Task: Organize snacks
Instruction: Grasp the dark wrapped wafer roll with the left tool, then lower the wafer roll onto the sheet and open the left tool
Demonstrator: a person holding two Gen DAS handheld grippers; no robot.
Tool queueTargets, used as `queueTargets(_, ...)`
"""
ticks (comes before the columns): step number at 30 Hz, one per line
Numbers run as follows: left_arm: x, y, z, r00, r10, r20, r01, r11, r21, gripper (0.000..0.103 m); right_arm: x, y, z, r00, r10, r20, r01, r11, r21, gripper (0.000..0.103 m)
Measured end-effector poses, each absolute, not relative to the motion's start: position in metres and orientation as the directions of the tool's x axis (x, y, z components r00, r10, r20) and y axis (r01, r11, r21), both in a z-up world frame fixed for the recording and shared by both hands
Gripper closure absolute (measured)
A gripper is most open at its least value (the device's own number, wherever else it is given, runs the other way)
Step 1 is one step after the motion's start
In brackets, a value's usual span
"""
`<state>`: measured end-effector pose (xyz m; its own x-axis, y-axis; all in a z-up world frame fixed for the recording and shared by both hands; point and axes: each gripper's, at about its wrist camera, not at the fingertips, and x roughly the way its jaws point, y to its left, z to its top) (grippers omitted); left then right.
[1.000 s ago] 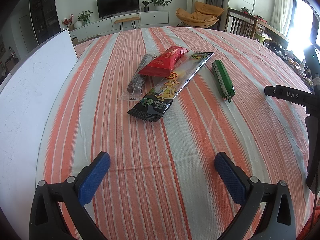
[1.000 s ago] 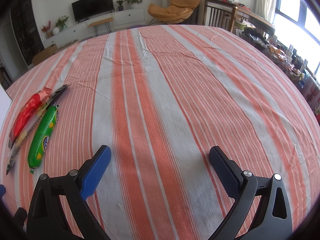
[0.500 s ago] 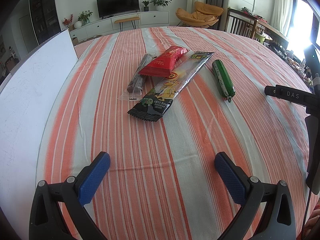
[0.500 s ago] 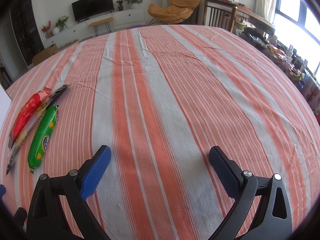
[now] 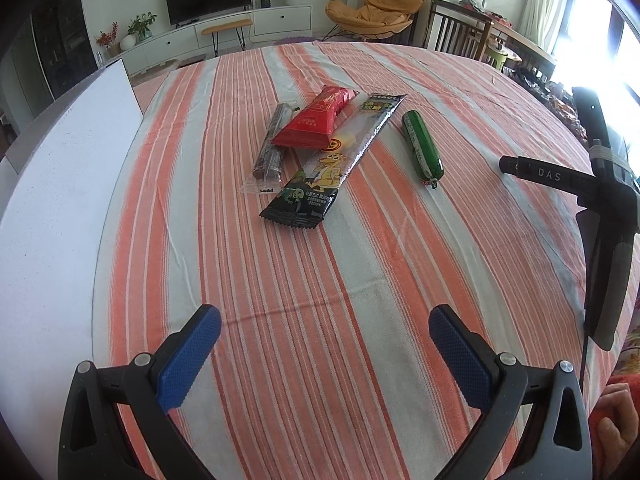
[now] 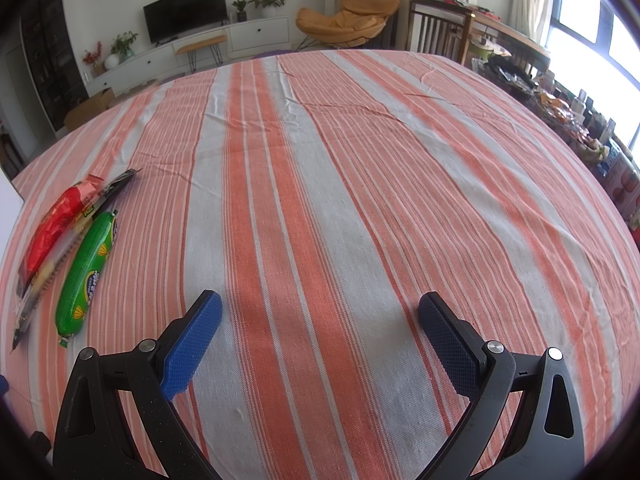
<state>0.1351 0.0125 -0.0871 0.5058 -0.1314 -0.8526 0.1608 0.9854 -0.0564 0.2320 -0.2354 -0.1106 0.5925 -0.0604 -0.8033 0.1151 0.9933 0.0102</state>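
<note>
My left tool hangs low over the striped table with its blue pads spread wide and nothing between them. My right tool is the same: fingers far apart, gripping nothing, only bare cloth under it.

From the left wrist view the snacks lie in a cluster toward 12 o'clock, well apart from my fingers. The long black packet with the cartoon lizard runs diagonally, its near end pointing at me. The red packet rests partly on top of it at the far side, and a slim dark bar in clear wrap lies just beside the red one, toward 11 o'clock. The green sausage sits alone near 1 o'clock, close to the black packet but not touching it.

A white board fills the 9 o'clock side.

From the right wrist view the snacks are off at 9 o'clock: green sausage nearest, red packet beyond.
</note>
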Motion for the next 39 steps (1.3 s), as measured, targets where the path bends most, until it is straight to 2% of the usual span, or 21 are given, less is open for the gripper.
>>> queueTargets(3, 0.150, 0.019, -0.064, 0.491, -0.139, -0.860, 0.175, 0.983, -0.059, 0.000, 0.232, -0.235, -0.111, 0.592, -0.060, -0.803, 0.115, 0.993, 0.010, 0.003)
queueTargets(7, 0.196, 0.021, -0.044, 0.476, -0.052, -0.878, 0.166, 0.986, 0.032, 0.001, 0.232, -0.235, -0.111, 0.593, -0.060, -0.803, 0.115, 0.993, 0.010, 0.003)
queueTargets(8, 0.211, 0.028, -0.043, 0.470, -0.060, -0.881, 0.148, 0.989, 0.012, 0.005, 0.232, -0.236, -0.111, 0.593, -0.060, -0.803, 0.115, 0.993, 0.010, 0.003)
queueTargets(9, 0.225, 0.035, -0.045, 0.458, -0.077, -0.886, 0.122, 0.992, -0.023, 0.017, 0.232, -0.236, -0.111, 0.593, -0.060, -0.803, 0.115, 0.993, 0.010, 0.003)
queueTargets(12, 0.266, 0.053, -0.057, 0.400, -0.133, -0.907, 0.039, 0.991, -0.129, 0.040, 0.232, -0.236, -0.111, 0.593, -0.060, -0.803, 0.115, 0.993, 0.010, 0.003)
queueTargets(19, 0.317, 0.046, -0.079, 0.428, -0.153, -0.891, 0.005, 0.986, -0.167, 0.052, 0.232, -0.236, -0.111, 0.593, -0.060, -0.803, 0.115, 0.993, 0.010, 0.003)
queueTargets(21, 0.324, 0.043, -0.092, 0.402, -0.136, -0.906, 0.003, 0.989, -0.147, 0.064, 0.232, -0.236, -0.111, 0.593, -0.060, -0.803, 0.115, 0.993, 0.010, 0.003)
queueTargets(23, 0.322, 0.039, -0.098, 0.423, -0.128, -0.897, 0.024, 0.991, -0.130, 0.069, 0.232, -0.236, -0.111, 0.593, -0.060, -0.803, 0.115, 0.993, 0.010, 0.003)
queueTargets(24, 0.319, 0.035, -0.100, 0.420, -0.131, -0.898, 0.050, 0.991, -0.121, 0.075, 0.232, -0.236, -0.111, 0.593, -0.060, -0.803, 0.115, 0.993, 0.010, 0.003)
queueTargets(25, 0.314, 0.030, -0.099, 0.438, -0.107, -0.892, 0.078, 0.994, -0.081, 0.078, 0.232, -0.236, -0.111, 0.593, -0.060, -0.803, 0.115, 0.993, 0.010, 0.003)
queueTargets(26, 0.309, 0.025, -0.100, 0.441, -0.084, -0.894, 0.105, 0.994, -0.041, 0.085, 0.232, -0.236, -0.111, 0.593, -0.060, -0.803, 0.115, 0.993, 0.011, 0.003)
queueTargets(29, 0.284, 0.031, -0.100, 0.449, -0.040, -0.893, 0.067, 0.998, -0.011, 0.086, 0.232, -0.236, -0.111, 0.593, -0.060, -0.803, 0.115, 0.993, 0.010, 0.003)
queueTargets(33, 0.223, 0.054, -0.099, 0.445, -0.065, -0.893, -0.033, 0.996, -0.089, 0.086, 0.232, -0.236, -0.111, 0.593, -0.060, -0.803, 0.115, 0.993, 0.010, 0.003)
queueTargets(38, 0.143, 0.050, -0.103, 0.496, -0.078, -0.865, -0.003, 0.996, -0.091, 0.085, 0.232, -0.236, -0.111, 0.593, -0.060, -0.803, 0.115, 0.993, 0.010, 0.003)
queueTargets(39, 0.133, 0.046, -0.104, 0.517, -0.066, -0.854, 0.006, 0.997, -0.073, 0.081, 0.232, -0.236, -0.111, 0.593, -0.060, -0.803, 0.115, 0.993, 0.010, 0.003)
